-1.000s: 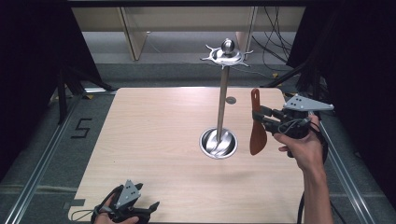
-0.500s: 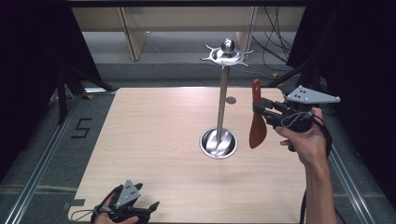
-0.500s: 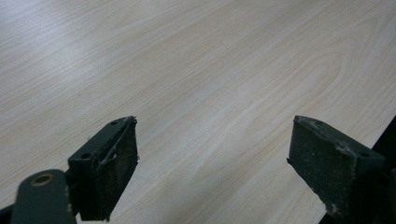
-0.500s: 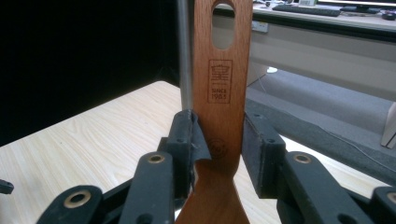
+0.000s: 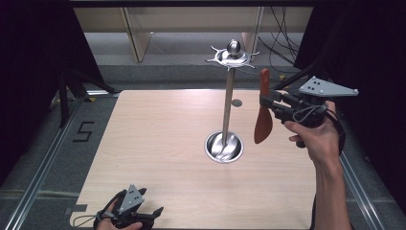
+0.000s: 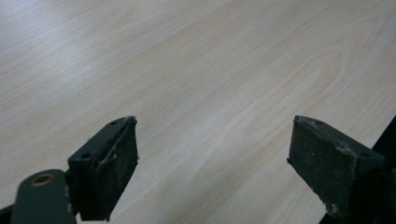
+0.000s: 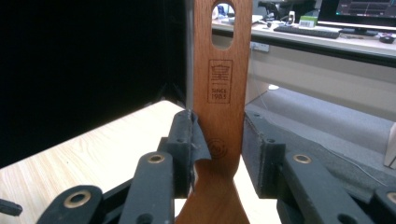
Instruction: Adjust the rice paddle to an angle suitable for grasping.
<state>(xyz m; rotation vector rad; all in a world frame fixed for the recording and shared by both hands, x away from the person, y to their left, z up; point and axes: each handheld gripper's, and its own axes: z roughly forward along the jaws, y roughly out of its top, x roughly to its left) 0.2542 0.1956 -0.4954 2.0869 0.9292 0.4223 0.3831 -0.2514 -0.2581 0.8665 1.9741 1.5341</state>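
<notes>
A reddish-brown wooden spatula (image 5: 263,122) hangs upright in the air at the table's right, blade down, its handle end with the hole (image 7: 223,18) pointing up. My right gripper (image 5: 268,104) is shut on its handle (image 7: 223,93), with a pad pressed on each side. The spatula is just right of a tall metal stand (image 5: 229,96), which carries a ring of hooks under a ball (image 5: 233,55) and rises from a round shiny base (image 5: 223,146). The handle tip sits a little below and right of the hooks. My left gripper (image 5: 153,213) rests at the table's front left, open, with bare wood between its pads (image 6: 112,172).
The pale wooden table (image 5: 158,134) has a small round disc (image 5: 236,102) beyond the stand. Metal rails run along both sides, and a "5" mark (image 5: 82,132) is on the floor at left. Wooden shelving and cables lie behind the table.
My right gripper has risen with the spatula, bringing its handle tip closer to the hooks. The left gripper has stayed where it was.
</notes>
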